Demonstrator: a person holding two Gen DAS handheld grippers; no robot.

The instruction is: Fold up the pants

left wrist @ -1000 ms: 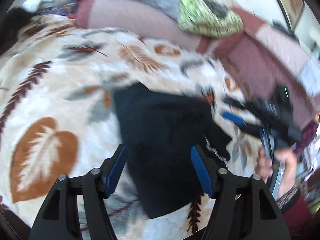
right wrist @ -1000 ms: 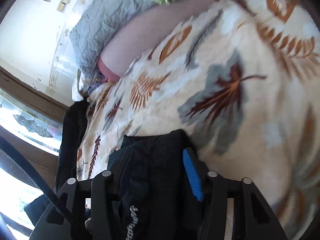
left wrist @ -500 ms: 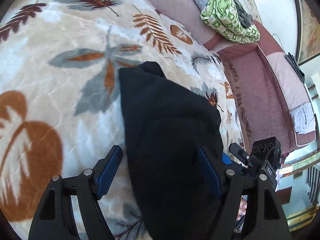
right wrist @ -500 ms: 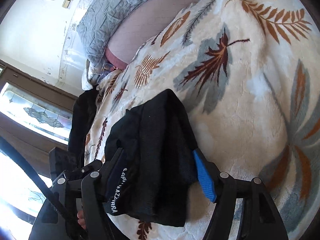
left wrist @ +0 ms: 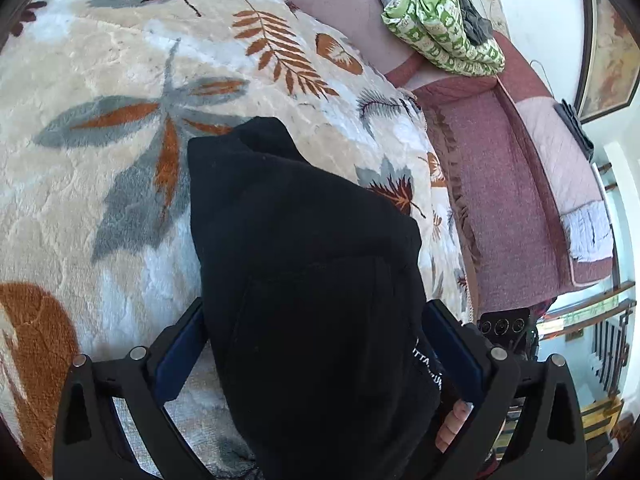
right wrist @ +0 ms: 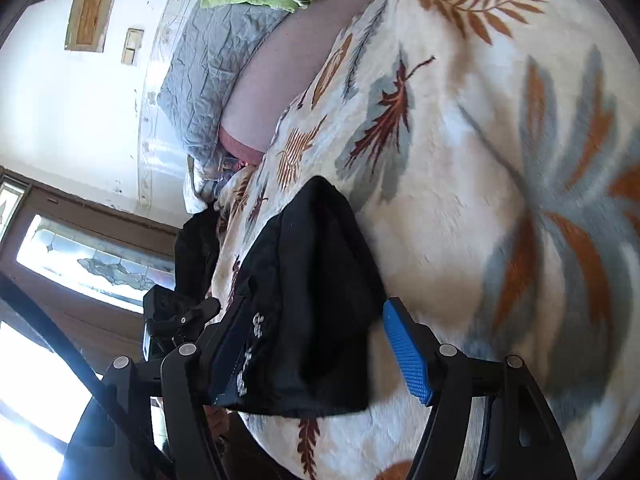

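We see the folded black pants (left wrist: 304,264) lying on the leaf-print blanket (left wrist: 100,168), with our left tool (left wrist: 316,356) and right tool (right wrist: 320,352) both spread wide

I am holding my left tool (left wrist: 316,356) low and pointing it forward, with its two blue pads wide apart. My right tool (right wrist: 320,360) is also standing wide, its blue pad (right wrist: 406,356) far from the other finger. In the left wrist view, a finger of my right hand (left wrist: 454,426) is showing just behind the right pad.
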